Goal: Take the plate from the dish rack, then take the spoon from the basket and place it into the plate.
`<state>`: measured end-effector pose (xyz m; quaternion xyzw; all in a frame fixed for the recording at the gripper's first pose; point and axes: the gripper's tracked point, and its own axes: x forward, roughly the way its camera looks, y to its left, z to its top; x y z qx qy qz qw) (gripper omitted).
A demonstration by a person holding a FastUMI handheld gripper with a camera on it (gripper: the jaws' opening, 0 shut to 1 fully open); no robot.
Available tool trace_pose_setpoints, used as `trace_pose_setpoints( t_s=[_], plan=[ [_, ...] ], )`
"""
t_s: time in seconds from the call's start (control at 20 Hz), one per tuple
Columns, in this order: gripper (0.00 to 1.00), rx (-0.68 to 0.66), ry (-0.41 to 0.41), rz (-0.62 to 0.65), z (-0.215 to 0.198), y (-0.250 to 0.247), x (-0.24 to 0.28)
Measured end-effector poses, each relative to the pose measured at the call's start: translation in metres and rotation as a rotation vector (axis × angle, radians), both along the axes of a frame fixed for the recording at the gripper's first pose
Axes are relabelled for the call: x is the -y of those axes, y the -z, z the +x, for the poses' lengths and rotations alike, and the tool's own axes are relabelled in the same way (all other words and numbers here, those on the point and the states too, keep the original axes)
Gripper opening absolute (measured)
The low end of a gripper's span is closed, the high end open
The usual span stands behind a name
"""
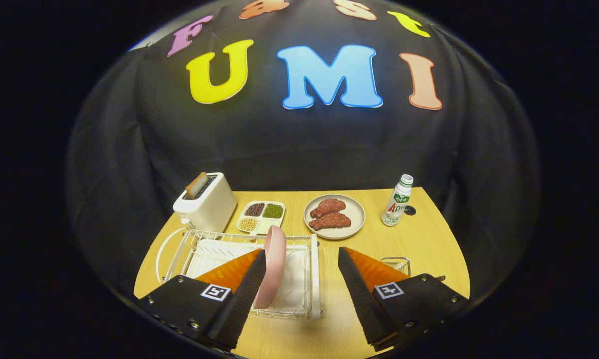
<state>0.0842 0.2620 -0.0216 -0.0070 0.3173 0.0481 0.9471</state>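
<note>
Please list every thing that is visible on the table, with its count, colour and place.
plate: 1, pink, upright in the dish rack, beside one finger
dish rack: 1, white wire, nearest the fingers
basket: 1, wire, behind the other finger
toaster: 1, white, beyond the rack
tray: 1, white, three compartments, next to the toaster
dish: 1, beige, holds two brown pieces
bottle: 1, white, far side, beside the dish
table: 1, light wood
gripper: 1, open, fingers holding nothing
</note>
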Motion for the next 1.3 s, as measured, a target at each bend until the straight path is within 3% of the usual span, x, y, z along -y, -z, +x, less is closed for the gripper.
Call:
trace_pose_setpoints(
  t_s=[0.3,0.4,0.55,0.7,0.75,0.8,0.85,1.05,1.3],
  plan=[
    [0.9,-0.078,0.085,-0.121,0.021,0.041,-0.025],
    [0.77,-0.115,0.132,-0.143,0.024,0.058,-0.028],
    [0.76,-0.174,0.196,-0.206,0.027,0.079,-0.022],
    [0.44,-0.231,0.245,-0.24,0.02,0.099,-0.02],
    [0.3,-0.206,0.261,-0.235,0.018,0.083,-0.027],
    [0.3,-0.19,0.258,-0.235,0.022,0.087,-0.031],
    [0.22,-0.177,0.263,-0.266,0.022,0.085,-0.037],
    [0.21,-0.11,0.29,-0.43,0.018,0.077,-0.056],
    [0.2,0.005,0.301,-0.511,0.029,0.039,-0.065]
  ],
)
